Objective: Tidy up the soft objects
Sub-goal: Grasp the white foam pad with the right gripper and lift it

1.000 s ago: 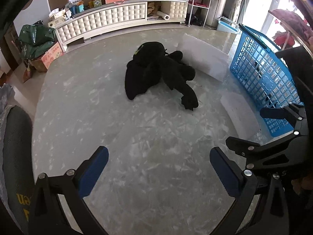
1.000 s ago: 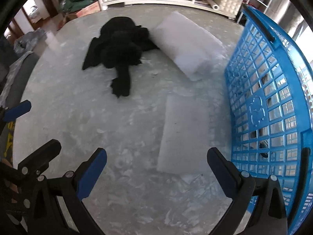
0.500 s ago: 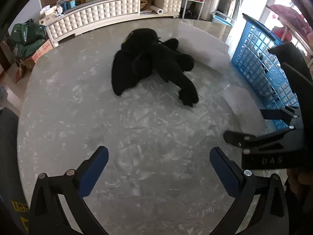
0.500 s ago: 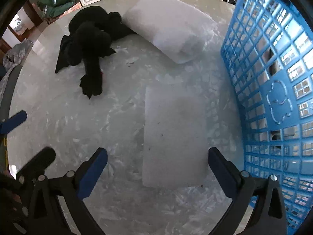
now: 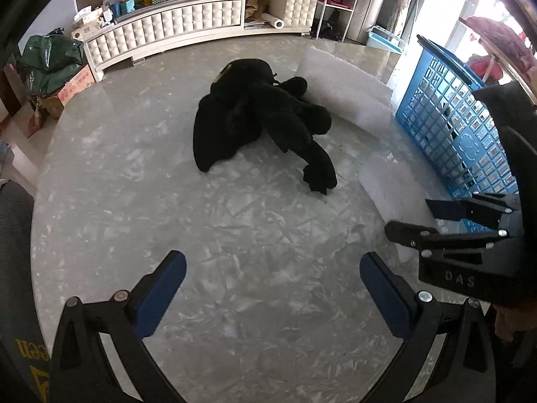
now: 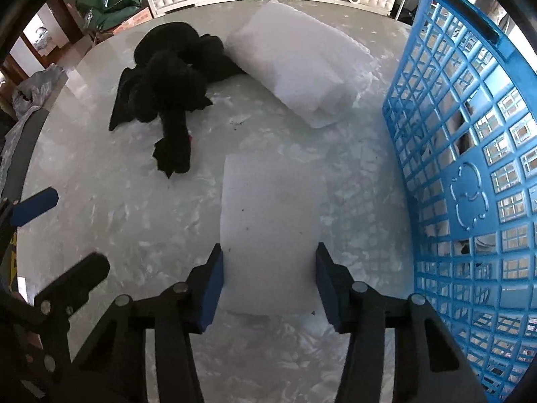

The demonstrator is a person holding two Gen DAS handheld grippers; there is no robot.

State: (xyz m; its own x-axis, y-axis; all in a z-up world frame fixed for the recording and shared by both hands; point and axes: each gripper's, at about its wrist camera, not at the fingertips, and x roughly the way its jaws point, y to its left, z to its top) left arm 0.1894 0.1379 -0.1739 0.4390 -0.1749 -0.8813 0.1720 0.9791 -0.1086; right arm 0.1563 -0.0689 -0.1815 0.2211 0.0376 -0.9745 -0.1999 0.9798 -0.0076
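A flat white foam slab (image 6: 272, 201) lies on the marble table (image 5: 134, 201) beside the blue basket (image 6: 470, 168). My right gripper (image 6: 268, 268) points down over the slab's near end. Its jaws are closing, and the blue pads (image 6: 211, 285) touch the slab's two long sides. A black plush toy (image 5: 261, 124) sprawls mid-table, against a white pillow (image 5: 345, 90). My left gripper (image 5: 272, 268) hovers open over bare table with nothing between its fingers. In the left wrist view the right gripper (image 5: 453, 221) shows at the right edge, over the slab (image 5: 386, 184).
The blue basket (image 5: 453, 127) stands along the table's right side, close to the slab. A white tufted cabinet (image 5: 188, 23) with clutter on top lines the far wall. A green bag (image 5: 50, 60) and boxes sit on the floor at far left.
The right gripper's jaws have come together from wide open onto the foam slab's sides, and the gripper has shifted slightly forward over it. The left gripper stays open and nearly still.
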